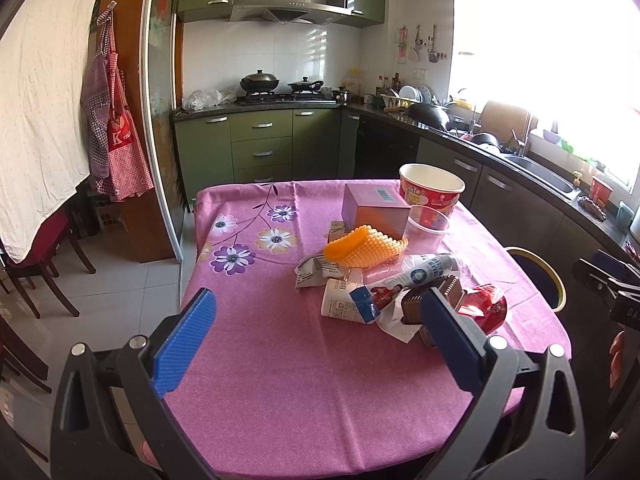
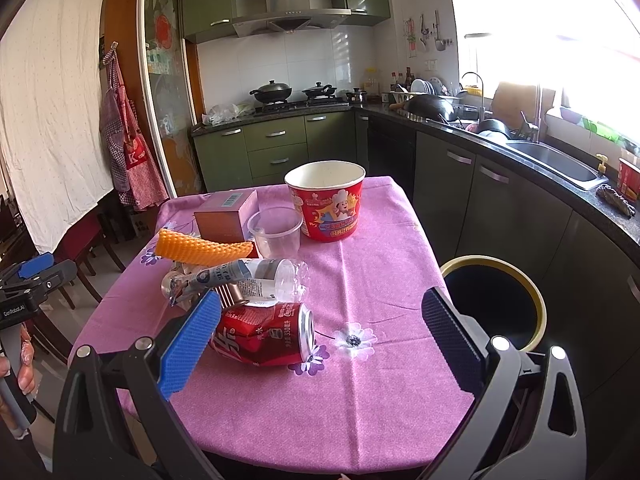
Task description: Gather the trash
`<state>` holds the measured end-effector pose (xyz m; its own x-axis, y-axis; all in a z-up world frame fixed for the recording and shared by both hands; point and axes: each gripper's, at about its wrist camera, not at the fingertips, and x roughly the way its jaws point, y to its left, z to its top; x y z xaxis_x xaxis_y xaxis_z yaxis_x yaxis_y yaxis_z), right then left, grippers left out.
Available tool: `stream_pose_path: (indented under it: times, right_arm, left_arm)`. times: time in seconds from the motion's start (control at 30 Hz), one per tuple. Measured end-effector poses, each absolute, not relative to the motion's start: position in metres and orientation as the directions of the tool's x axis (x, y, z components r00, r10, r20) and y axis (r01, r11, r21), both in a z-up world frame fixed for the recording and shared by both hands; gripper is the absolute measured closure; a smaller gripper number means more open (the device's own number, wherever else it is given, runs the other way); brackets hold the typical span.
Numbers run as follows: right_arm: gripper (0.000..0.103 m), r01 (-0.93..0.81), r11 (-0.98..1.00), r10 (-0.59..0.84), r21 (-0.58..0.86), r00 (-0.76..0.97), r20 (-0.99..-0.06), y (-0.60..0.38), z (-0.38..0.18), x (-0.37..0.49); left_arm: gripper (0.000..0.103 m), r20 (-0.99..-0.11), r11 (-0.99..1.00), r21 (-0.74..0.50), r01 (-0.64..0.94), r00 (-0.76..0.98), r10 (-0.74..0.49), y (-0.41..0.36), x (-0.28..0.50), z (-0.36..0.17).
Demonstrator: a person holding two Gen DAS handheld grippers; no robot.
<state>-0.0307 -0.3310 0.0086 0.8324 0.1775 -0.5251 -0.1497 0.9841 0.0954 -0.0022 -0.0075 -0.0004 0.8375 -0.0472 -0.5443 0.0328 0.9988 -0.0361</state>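
Note:
A pile of trash lies on the pink tablecloth [image 1: 280,340]: a crushed red can [image 2: 260,338], a clear plastic bottle [image 2: 256,278], an orange foam net [image 2: 200,250], a clear cup [image 2: 276,232], a red paper bucket [image 2: 326,204], a brown box [image 2: 226,216] and a white carton [image 1: 344,306]. A dark bin with a yellow rim [image 2: 496,304] stands right of the table. My left gripper [image 1: 316,344] is open and empty, left of the pile. My right gripper [image 2: 320,344] is open and empty, with the can just beyond its left finger.
Kitchen cabinets and a counter with a sink [image 2: 556,164] run along the back and right. Dark chairs [image 1: 44,264] stand at the left. An apron [image 1: 116,136] hangs by the sliding door. The bin also shows in the left wrist view [image 1: 540,276].

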Motion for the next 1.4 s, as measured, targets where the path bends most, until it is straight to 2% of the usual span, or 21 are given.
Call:
stream_pose_path:
  times: [1.4]
  right_arm:
    - [0.004, -0.148, 0.984, 0.180, 0.103, 0.827, -0.532, -0.3322, 0.0037, -0.0282]
  left_arm:
    - [0.006, -0.551, 0.999, -0.034, 0.039, 0.833, -0.052, -0.0088, -0.0027, -0.0049]
